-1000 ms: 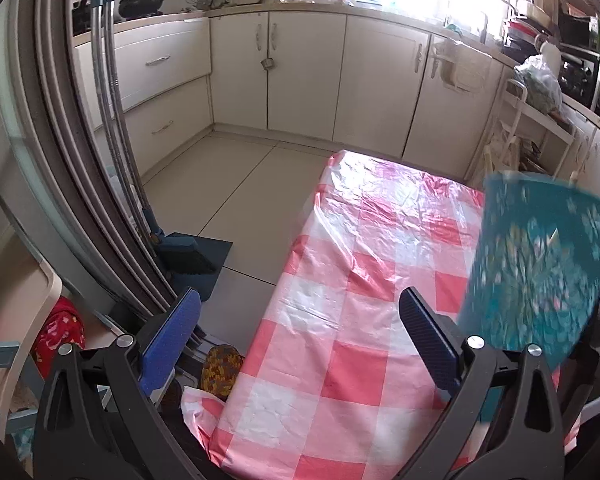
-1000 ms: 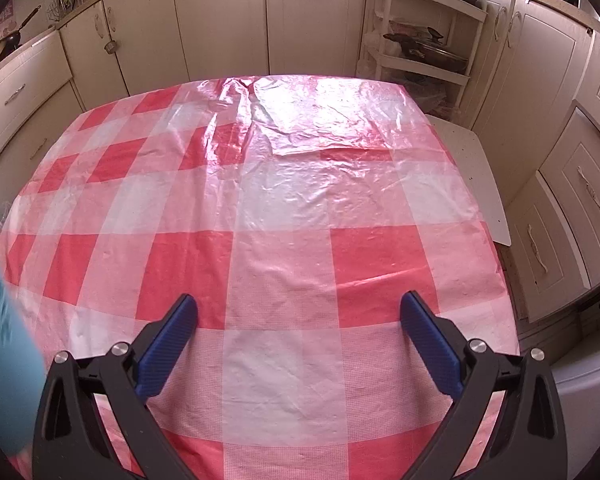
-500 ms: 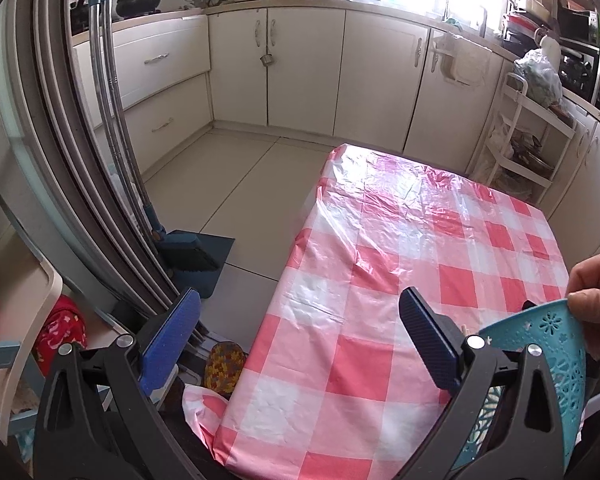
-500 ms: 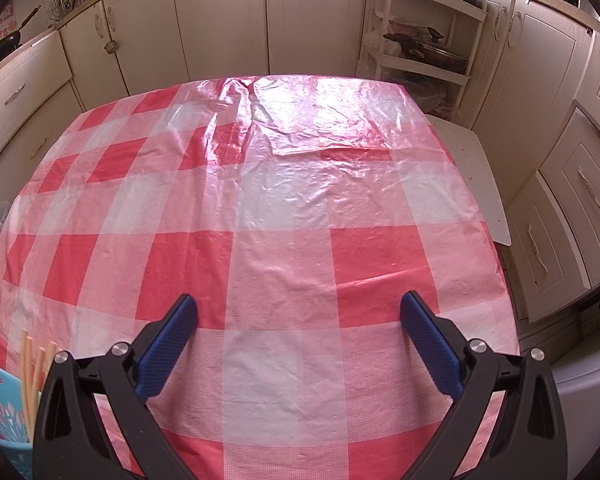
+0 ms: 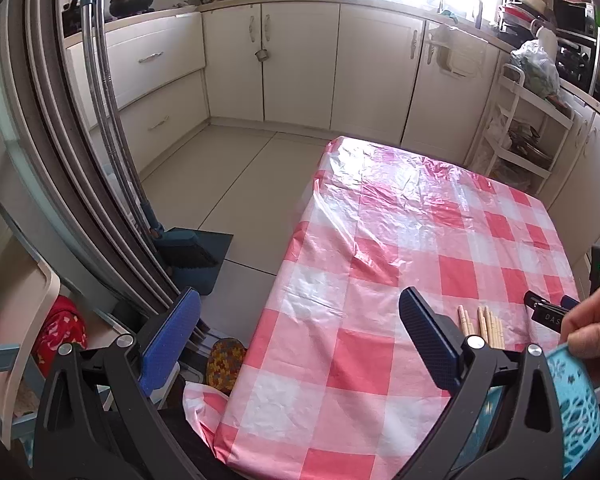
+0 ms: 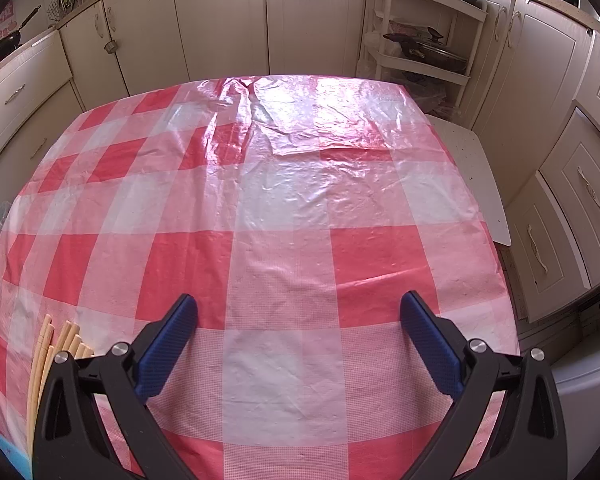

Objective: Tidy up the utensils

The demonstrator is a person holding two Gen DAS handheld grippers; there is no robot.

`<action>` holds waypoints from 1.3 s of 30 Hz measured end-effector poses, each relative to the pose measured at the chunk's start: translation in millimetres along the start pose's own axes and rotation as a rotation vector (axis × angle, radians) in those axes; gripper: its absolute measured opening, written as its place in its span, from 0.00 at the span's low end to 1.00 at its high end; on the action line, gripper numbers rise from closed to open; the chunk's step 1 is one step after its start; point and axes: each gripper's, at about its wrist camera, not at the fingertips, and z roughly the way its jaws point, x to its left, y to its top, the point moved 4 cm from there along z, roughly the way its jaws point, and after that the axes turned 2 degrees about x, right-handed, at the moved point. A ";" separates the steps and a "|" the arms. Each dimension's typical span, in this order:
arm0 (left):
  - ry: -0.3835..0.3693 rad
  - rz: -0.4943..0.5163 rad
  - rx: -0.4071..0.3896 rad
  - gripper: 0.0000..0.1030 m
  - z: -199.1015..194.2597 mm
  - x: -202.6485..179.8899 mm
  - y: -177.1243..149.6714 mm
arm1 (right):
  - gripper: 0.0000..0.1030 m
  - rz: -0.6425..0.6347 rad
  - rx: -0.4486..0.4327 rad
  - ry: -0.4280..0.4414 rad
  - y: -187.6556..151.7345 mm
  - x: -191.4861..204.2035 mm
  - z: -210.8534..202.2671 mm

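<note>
A table under a pink-and-white checked cloth (image 5: 380, 280) (image 6: 284, 208) fills both views. A bundle of several pale wooden chopsticks (image 5: 486, 326) (image 6: 40, 360) points out over the cloth at the near edge. Their lower ends are hidden, so I cannot tell whether they rest on the cloth or in the holder. A teal perforated utensil holder (image 5: 576, 396) (image 6: 4, 450) sits beside them, and a bare hand (image 5: 592, 328) grips its rim. My left gripper (image 5: 300, 340) hangs open over the table's left corner, holding nothing. My right gripper (image 6: 298, 340) is open above the near cloth, also holding nothing.
Left of the table are floor tiles, a broom with dustpan (image 5: 188, 248) and a tall door edge (image 5: 60, 140). A white shelf rack (image 5: 520, 128) (image 6: 420, 40) stands past the far right corner. A white board (image 6: 476, 176) juts out on the right. Cabinets (image 6: 220, 20) ring the room.
The hand has brought the teal holder down from in front of the left camera to the near table edge. The chopsticks now show over the cloth. Both grippers stayed open and nearly still.
</note>
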 end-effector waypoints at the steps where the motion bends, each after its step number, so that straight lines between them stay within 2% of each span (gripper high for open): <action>1: -0.001 -0.004 0.000 0.93 0.0 1.5 -0.5 | 0.94 0.000 0.000 0.000 0.4 -0.4 0.2; 10: 0.003 -0.029 -0.001 0.93 -1.3 12.4 -1.9 | 0.94 0.000 0.000 0.000 0.2 -0.1 0.1; 18: 0.021 -0.118 -0.045 0.93 -9.3 33.5 3.0 | 0.94 0.000 0.000 0.000 0.4 -0.2 0.2; 26: 0.014 -0.063 -0.026 0.93 -5.9 22.7 -0.2 | 0.94 0.000 0.000 0.000 0.2 0.0 0.0; 39: -0.005 -0.056 -0.010 0.93 -3.8 19.3 -2.1 | 0.94 0.001 0.000 0.000 0.1 0.0 0.9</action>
